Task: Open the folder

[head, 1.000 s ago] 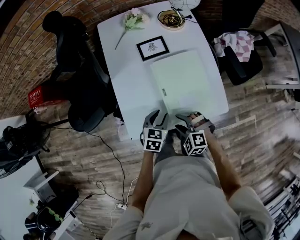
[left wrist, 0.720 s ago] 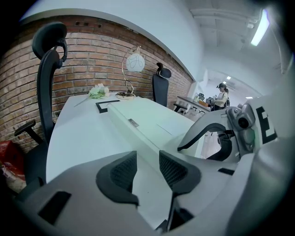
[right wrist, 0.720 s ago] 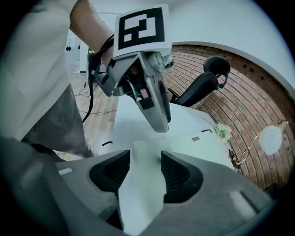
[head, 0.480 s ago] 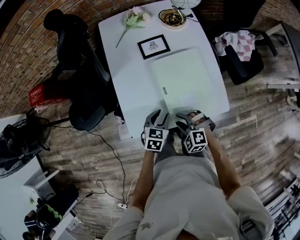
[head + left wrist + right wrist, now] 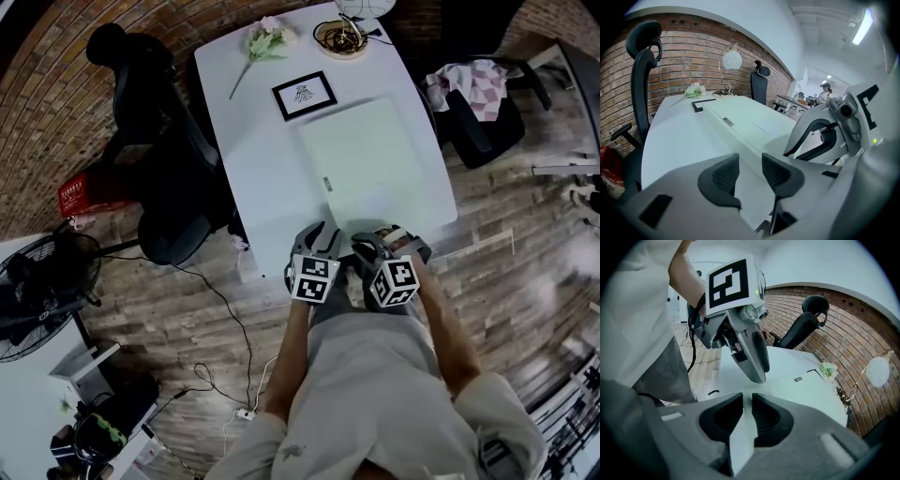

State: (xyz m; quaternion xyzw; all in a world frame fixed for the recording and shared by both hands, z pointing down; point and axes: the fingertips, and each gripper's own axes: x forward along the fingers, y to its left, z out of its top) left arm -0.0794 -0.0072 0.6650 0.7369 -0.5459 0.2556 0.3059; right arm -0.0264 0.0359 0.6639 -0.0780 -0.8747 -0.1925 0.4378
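A pale green folder lies closed and flat on the white table. My right gripper is at the folder's near edge. Its jaws have just been closing, and in the right gripper view the pale edge of the folder's cover is pinched between the pads. My left gripper hovers beside it over the table's near edge. It is open, with nothing but bare table and the folder's corner showing past its fingers.
A black-framed picture, a flower sprig, a small bowl and a lamp stand at the table's far end. A black office chair is to the left. Another chair with a checked cloth is to the right.
Both hands have stayed at the table's near edge. The right gripper's fingers look closer together than a second ago.
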